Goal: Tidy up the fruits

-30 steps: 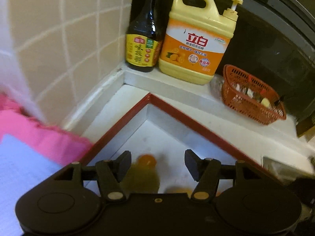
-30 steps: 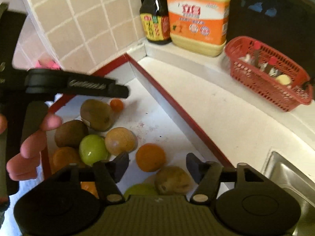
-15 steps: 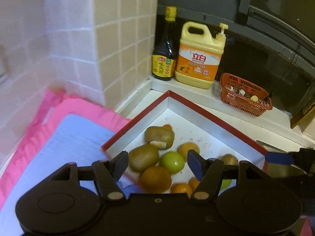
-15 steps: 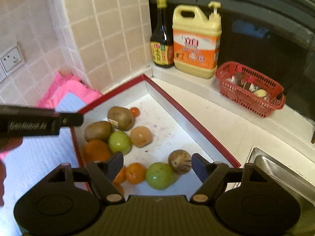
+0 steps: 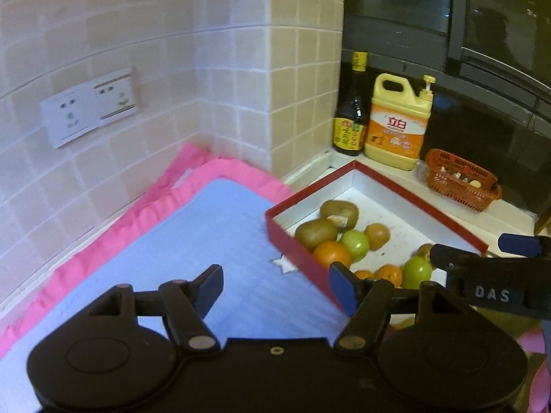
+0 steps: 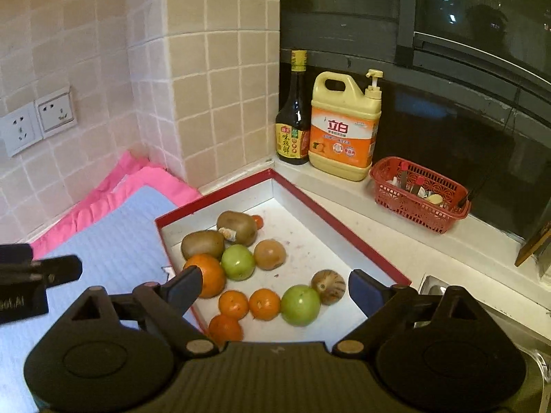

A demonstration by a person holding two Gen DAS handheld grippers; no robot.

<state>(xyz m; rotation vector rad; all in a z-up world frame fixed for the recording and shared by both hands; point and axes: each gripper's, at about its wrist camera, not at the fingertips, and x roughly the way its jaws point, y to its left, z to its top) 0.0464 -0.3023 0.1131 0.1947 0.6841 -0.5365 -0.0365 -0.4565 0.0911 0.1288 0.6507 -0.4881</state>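
A red-edged white tray (image 6: 347, 237) (image 5: 423, 199) holds several fruits: two brown kiwis (image 6: 203, 244), two green apples (image 6: 300, 304), several oranges (image 6: 206, 274) and a brownish round fruit (image 6: 329, 286). My right gripper (image 6: 275, 287) is open and empty, raised above the tray's near end. My left gripper (image 5: 275, 287) is open and empty, over the blue cloth (image 5: 193, 241) left of the tray. The right gripper's body shows at the right edge of the left wrist view (image 5: 496, 292).
A pink cloth (image 5: 103, 251) lies under the blue one against the tiled wall. A soy sauce bottle (image 6: 292, 120), a yellow detergent jug (image 6: 344, 130) and a red basket (image 6: 418, 194) stand on the ledge behind. A steel sink (image 6: 537, 361) lies at the right.
Both grippers have pulled back and up from the tray. The left one has swung left, over the blue cloth. Both stay open.
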